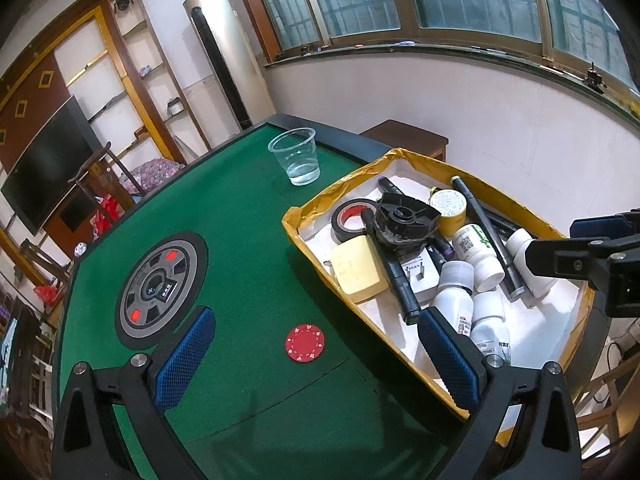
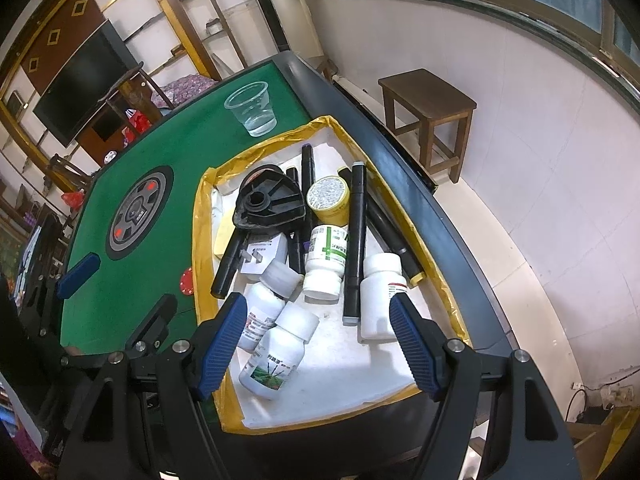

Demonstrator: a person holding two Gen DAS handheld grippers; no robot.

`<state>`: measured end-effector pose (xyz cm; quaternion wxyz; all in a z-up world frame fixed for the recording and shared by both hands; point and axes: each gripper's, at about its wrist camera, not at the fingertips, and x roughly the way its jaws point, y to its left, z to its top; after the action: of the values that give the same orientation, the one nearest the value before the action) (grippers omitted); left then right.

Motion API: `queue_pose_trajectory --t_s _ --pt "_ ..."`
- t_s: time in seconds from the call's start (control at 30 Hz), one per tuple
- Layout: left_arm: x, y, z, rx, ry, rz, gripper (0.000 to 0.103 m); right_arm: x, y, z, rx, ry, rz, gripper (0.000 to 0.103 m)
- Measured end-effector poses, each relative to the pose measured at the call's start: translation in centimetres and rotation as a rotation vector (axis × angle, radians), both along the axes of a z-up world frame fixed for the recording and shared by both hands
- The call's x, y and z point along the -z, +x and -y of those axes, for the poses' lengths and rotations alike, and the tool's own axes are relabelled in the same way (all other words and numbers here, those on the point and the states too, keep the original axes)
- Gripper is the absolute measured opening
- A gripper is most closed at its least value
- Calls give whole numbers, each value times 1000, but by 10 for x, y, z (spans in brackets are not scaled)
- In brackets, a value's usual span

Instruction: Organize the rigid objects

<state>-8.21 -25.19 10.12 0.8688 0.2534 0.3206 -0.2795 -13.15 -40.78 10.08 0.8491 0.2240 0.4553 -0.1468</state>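
On the green table [image 1: 248, 248]: a yellow-rimmed tray [image 2: 202, 216] sits at the right side, by the dark table edge
Tray contents: a jumble of rigid items on a white lining, most lying flat and overlapping
White bottles: one with a green-and-white label [image 2: 326, 256] lies mid-tray; a plain white bottle [image 2: 378, 300] lies just beside the long black marker [image 2: 354, 240]; two more white bottles [image 2: 276, 344] lie at the near end, touching each other
Yellow tin [image 2: 328, 198]: near the tray's far side, beside the marker's upper end
Black fan-shaped part [image 2: 270, 202]: rests on top of other black tubes, tilted
Black tape roll [image 1: 352, 218]: at the tray's far-left corner, partly under the fan-shaped part
Yellow sticky-note pad [image 1: 358, 268]: against the tray's left wall
Red poker chip [image 1: 304, 343]: flat on the felt, outside the tray, just left of it
Clear plastic cup [image 1: 296, 156]: upright on the felt beyond the tray, a little water at its bottom
Left gripper [image 1: 316, 360]: jaws spread wide, nothing between the pads, hovering above the chip
Right gripper [image 2: 320, 344]: jaws apart over the tray's near end, pads touching nothing; the two nearest bottles lie below the gap
Wooden stool [image 2: 430, 108]: on the floor past the table
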Motion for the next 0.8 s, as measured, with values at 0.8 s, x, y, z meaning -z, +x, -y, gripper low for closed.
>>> queue_pose_trajectory --t_s 0.8 --pt "2 -3 8 13 10 4 102 1 -3 6 15 8 -4 73"
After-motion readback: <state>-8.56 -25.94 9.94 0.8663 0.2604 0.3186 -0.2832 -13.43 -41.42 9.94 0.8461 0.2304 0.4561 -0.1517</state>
